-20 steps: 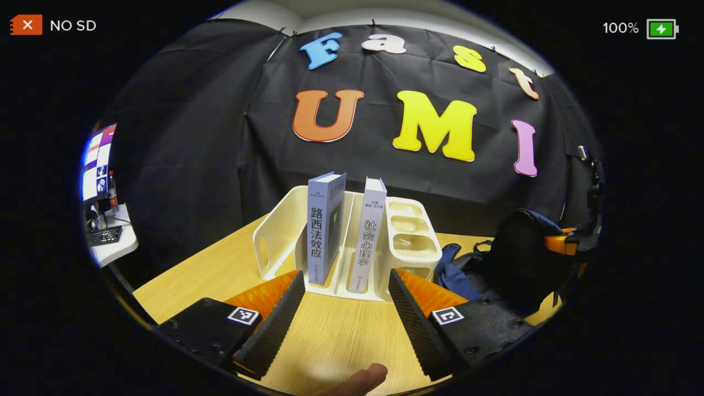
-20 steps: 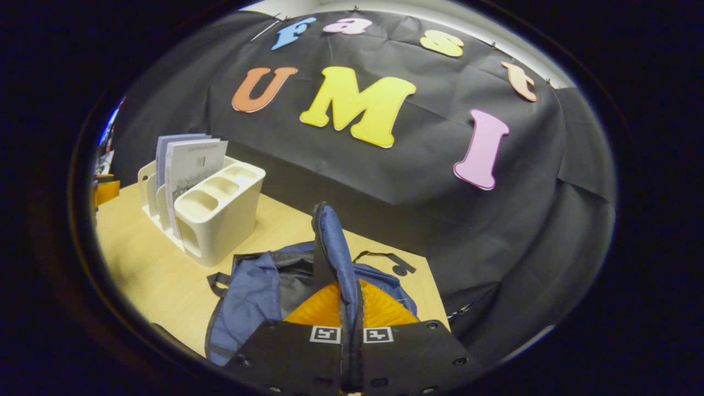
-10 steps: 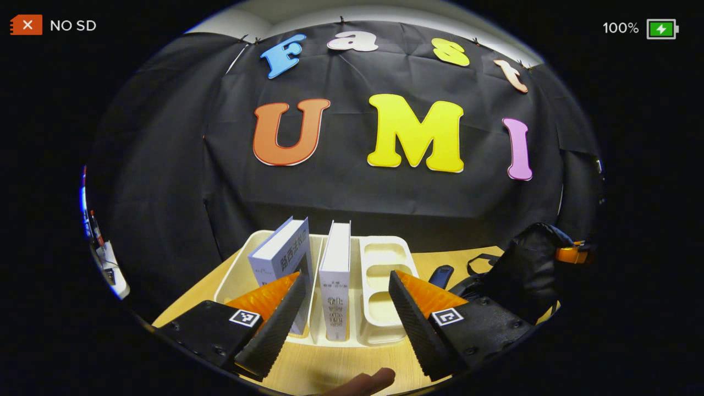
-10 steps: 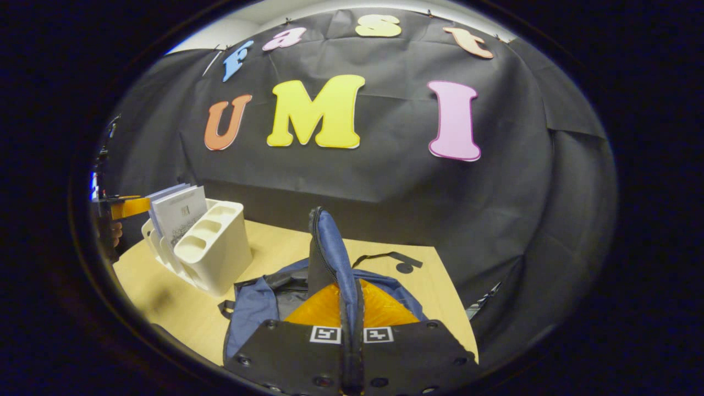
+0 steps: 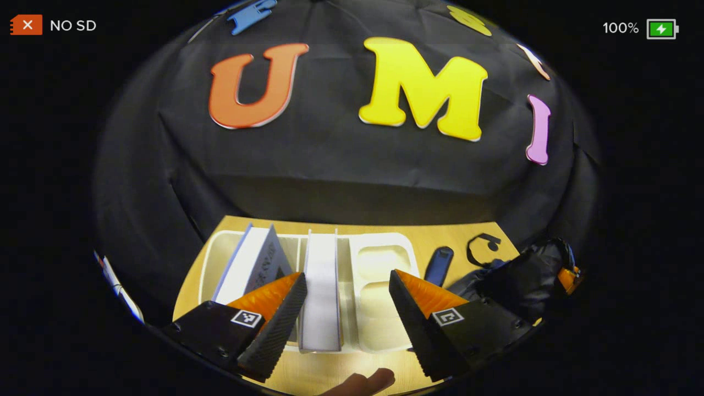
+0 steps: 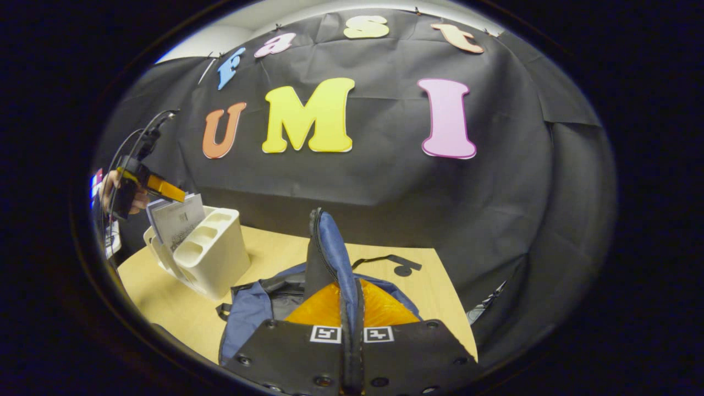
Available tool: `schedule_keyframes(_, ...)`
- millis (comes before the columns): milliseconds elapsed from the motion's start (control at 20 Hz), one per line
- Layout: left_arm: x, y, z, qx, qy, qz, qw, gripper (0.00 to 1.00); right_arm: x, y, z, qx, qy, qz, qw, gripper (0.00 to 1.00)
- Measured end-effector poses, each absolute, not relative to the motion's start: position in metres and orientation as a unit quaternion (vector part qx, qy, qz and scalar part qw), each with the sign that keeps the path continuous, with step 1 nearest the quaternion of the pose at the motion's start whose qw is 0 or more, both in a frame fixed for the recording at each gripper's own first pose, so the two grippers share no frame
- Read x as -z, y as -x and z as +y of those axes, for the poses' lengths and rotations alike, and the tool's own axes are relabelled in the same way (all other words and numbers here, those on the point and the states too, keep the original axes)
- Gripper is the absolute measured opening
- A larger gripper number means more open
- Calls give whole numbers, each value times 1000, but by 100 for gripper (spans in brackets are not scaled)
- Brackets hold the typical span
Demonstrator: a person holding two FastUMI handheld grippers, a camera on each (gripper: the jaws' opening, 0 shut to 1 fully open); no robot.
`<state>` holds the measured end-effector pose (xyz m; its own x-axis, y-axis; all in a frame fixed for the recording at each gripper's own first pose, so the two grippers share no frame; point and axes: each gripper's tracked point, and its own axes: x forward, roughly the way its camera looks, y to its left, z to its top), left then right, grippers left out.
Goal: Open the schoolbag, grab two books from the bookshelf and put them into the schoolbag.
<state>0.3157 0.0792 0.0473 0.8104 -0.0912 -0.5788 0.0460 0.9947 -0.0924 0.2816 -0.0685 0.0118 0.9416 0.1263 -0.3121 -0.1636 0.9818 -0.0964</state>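
Observation:
Two books stand in a cream bookshelf rack (image 5: 379, 258): a leaning one (image 5: 250, 267) on the left and an upright white one (image 5: 322, 286) in the middle slot. My left gripper (image 5: 346, 308) hovers open above them, its fingers on either side of the white book without touching it. In the right gripper view the same rack (image 6: 212, 253) holds the books (image 6: 176, 223), with the left gripper (image 6: 148, 184) above them in a hand. My right gripper (image 6: 351, 308) is shut on the raised flap (image 6: 330, 258) of the blue schoolbag (image 6: 250, 311), holding it up.
The wooden table (image 6: 275, 253) carries the rack at left and the schoolbag at right. A black strap loop (image 6: 393, 263) lies behind the bag. In the left gripper view the dark bag (image 5: 522, 278) sits to the right, with a blue strap end (image 5: 438, 264) beside it.
My left gripper has risen and tilted downward over the rack, so the books now appear from above between its fingers. The right gripper keeps the bag flap lifted, hardly moving.

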Motion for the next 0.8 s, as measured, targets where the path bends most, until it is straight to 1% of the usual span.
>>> schedule_keyframes(50,-48,-323,85,35,24,314,948,93,-12,-280,-69,-74,56,152,984,0)
schedule_keyframes(150,-42,-329,100,4,24,347,937,92,-8,-278,-70,-77,54,155,984,0)
schedule_keyframes(250,-44,-334,110,-9,5,354,935,93,-4,-278,-71,-80,55,157,983,0)
schedule_keyframes(500,-46,-335,118,-18,-10,360,933,92,0,-278,-70,-81,58,157,982,0)
schedule_keyframes(800,-44,-332,121,-8,-20,373,928,90,5,-277,-68,-83,68,162,981,0)
